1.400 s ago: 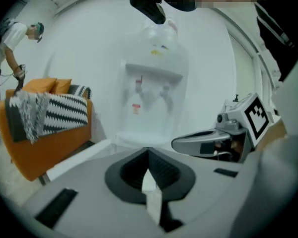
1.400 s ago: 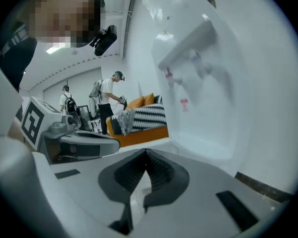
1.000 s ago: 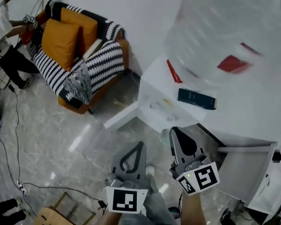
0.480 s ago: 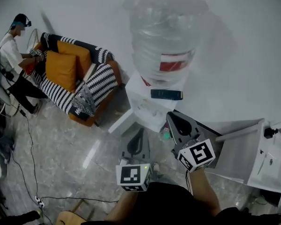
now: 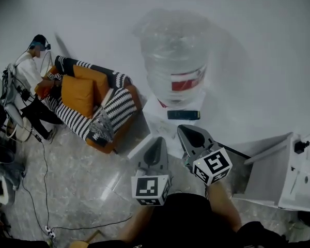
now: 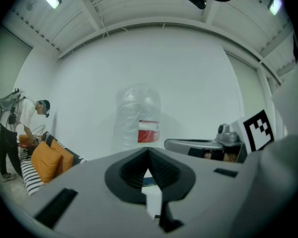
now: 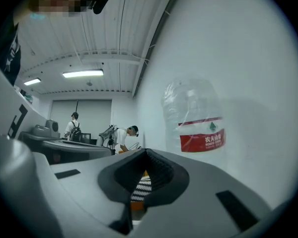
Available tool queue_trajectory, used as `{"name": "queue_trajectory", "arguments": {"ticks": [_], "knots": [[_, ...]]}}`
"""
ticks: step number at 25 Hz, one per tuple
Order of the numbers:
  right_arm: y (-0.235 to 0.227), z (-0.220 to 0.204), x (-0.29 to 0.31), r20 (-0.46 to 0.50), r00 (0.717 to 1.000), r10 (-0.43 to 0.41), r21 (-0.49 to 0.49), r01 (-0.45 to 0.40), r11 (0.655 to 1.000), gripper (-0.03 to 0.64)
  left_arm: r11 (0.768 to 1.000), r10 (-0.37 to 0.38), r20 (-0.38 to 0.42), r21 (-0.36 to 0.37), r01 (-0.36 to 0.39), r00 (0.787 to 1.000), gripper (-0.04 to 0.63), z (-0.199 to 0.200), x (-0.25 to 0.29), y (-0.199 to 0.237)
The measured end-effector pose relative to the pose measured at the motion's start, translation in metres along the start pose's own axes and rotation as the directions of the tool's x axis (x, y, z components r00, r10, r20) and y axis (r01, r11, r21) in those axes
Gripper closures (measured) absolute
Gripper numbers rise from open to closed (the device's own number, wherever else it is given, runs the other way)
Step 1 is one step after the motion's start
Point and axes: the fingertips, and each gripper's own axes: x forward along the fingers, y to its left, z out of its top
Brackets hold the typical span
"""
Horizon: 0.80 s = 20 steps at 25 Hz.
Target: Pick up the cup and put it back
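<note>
Ahead of me stands a white water dispenser [image 5: 168, 119] topped by a large clear bottle [image 5: 174, 61], with a striped sofa [image 5: 95, 107] to its left. I find no cup in any view, so I cannot say where it sits. My left claw [image 5: 159, 140] and right claw [image 5: 186, 132] are both held level before the dispenser, each with jaws closed together on nothing. I judge the task not begun as far as shown: pick-up and return both remain.
</note>
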Motion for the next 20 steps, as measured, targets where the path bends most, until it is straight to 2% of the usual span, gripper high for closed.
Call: {"name": "queue_trajectory", "arguments": {"ticks": [10,20], "knots": [[0.008,-0.004,0.001,-0.004,1.0,0.024,-0.018,-0.024,1.0,0.606,0.999,0.011,0.016,0.041,-0.012,1.0,0.583,0.006,0.004,-0.001],[0.014,0.002,-0.004,0.015,0.998,0.056,0.003,-0.056,0.998,0.606,0.999,0.027,0.02,0.02,-0.028,0.999,0.583,0.004,-0.002,0.002]]}}
